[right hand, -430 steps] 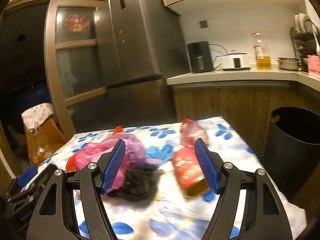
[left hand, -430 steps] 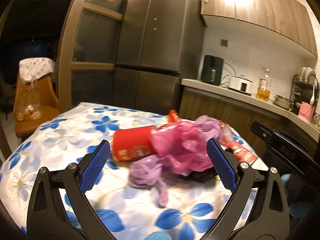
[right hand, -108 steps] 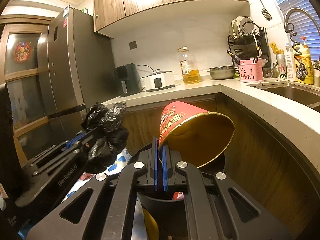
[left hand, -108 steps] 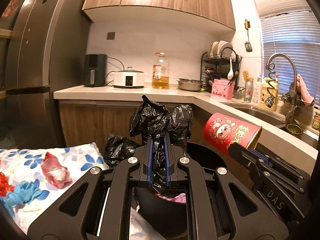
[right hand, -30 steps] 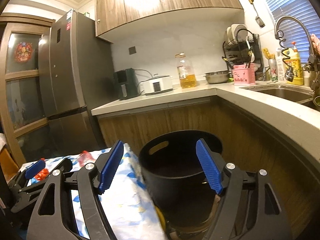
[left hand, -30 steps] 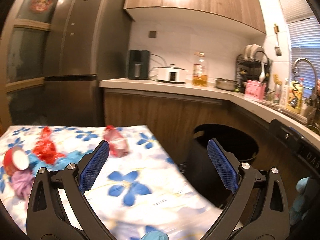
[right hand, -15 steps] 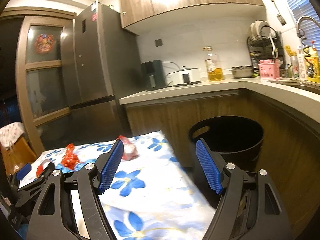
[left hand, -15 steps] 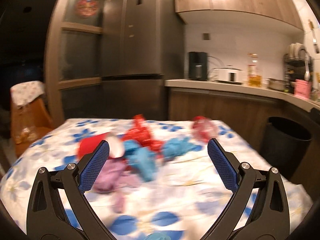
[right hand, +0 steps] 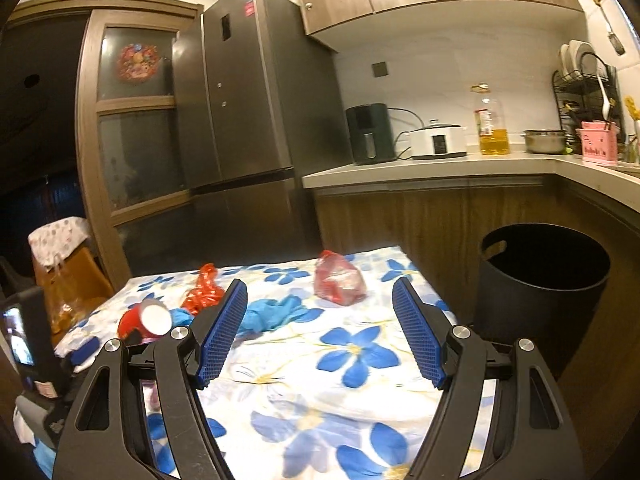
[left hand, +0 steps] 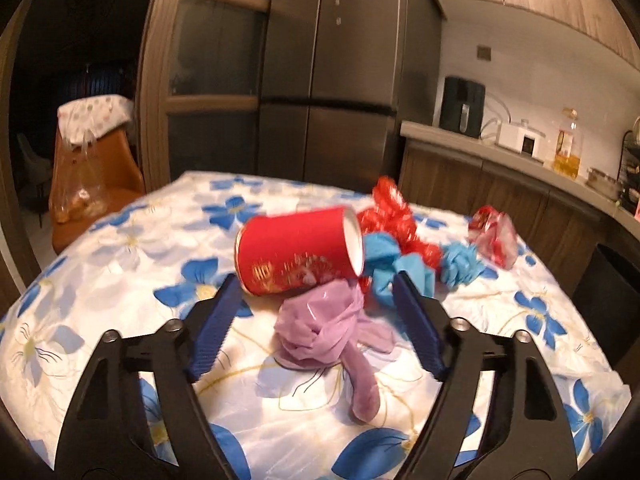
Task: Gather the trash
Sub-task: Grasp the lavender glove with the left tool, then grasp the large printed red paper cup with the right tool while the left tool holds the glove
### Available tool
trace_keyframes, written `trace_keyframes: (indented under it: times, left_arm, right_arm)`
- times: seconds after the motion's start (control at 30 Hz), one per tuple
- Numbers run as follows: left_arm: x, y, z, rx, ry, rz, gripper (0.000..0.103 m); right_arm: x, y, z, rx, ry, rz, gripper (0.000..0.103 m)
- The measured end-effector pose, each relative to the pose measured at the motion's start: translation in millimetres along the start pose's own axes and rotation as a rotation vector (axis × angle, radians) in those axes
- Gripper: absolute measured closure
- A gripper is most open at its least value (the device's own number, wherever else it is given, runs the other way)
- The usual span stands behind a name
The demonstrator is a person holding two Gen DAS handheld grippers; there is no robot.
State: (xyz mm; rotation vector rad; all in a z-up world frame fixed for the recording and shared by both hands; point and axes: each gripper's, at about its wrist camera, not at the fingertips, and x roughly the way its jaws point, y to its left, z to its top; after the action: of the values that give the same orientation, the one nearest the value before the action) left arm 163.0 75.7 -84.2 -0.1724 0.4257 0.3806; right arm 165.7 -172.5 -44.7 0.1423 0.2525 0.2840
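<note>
Left tool (left hand: 314, 312): its jaws had just been closing in but had not met; the blue pads stood either side of the purple plastic bag (left hand: 326, 330) without pressing on it, so nothing was gripped. It seemed lined up that way to take the bag next.
Right tool (right hand: 318, 334): jaws spread wide and empty, held above the near right part of the bench (right hand: 352, 392), pointing towards the far litter. I judged it was waiting for its own pick.
Bin (right hand: 544, 280): a black round bin stood on the floor just off the right end of the bench, probably so that each piece needed only a short carry.
Purple plastic bag: one, knotted and crumpled, nearest the left tool, touching the cup.
Red paper cup (left hand: 298, 254): one, lying on its side just beyond the purple bag, mouth turned right.
Blue plastic bags (left hand: 400, 266): crumpled right of the cup; two clumps, I thought, though they could be one piece.
Red foil wrapper (left hand: 394, 216): one, twisted, behind the blue clumps.
Red clear packet (right hand: 340, 278): one, lying apart at the far right, closest to the bin.
Trash left on bench: five or six pieces, so I judged the clearing unfinished.
</note>
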Motion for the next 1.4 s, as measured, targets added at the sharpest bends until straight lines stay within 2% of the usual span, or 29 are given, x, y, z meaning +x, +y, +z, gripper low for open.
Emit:
trace_keyframes:
  times: [0.17, 0.23, 0.27, 0.33, 0.43, 0.63, 0.77, 0.9, 1.0, 1.3, 1.4]
  left_arm:
    - [22, -2, -8, 0.006, 0.099, -0.010, 0.055]
    - [30, 1, -10, -0.008, 0.141, -0.012, 0.068]
    - [33, 2, -12, -0.013, 0.154, -0.015, 0.072]
    - [36, 3, -14, -0.020, 0.177, -0.030, 0.085]
    - [37, 3, -16, -0.017, 0.194, -0.067, 0.097]
    - [9, 5, -11, -0.010, 0.151, -0.194, 0.101]
    - [-18, 7, -11, 0.035, 0.123, -0.253, 0.101]
    - [-39, 26, -8, 0.021, 0.108, -0.284, 0.101]
    - [-50, 43, -4, -0.012, 0.092, -0.286, 0.101]
    - [-66, 91, 10, -0.095, 0.020, -0.206, 0.101]
    - [-66, 107, 11, -0.128, 0.023, -0.184, 0.101]
  right_arm:
    - [5, 9, -2, -0.009, 0.009, 0.015, 0.029]
    - [7, 12, -2, -0.014, 0.012, 0.017, 0.029]
    - [7, 13, -2, -0.015, 0.015, 0.019, 0.029]
    - [10, 17, -1, -0.019, 0.021, 0.023, 0.029]
    - [13, 22, -2, -0.027, 0.032, 0.033, 0.029]
    - [23, 37, -7, -0.040, 0.062, 0.057, 0.030]
    - [32, 50, -13, -0.048, 0.087, 0.080, 0.030]
    - [42, 64, -21, -0.057, 0.116, 0.102, 0.030]
    - [51, 77, -30, -0.062, 0.149, 0.121, 0.029]
    - [67, 117, -50, -0.080, 0.218, 0.209, 0.029]
    - [72, 134, -55, -0.087, 0.243, 0.244, 0.029]
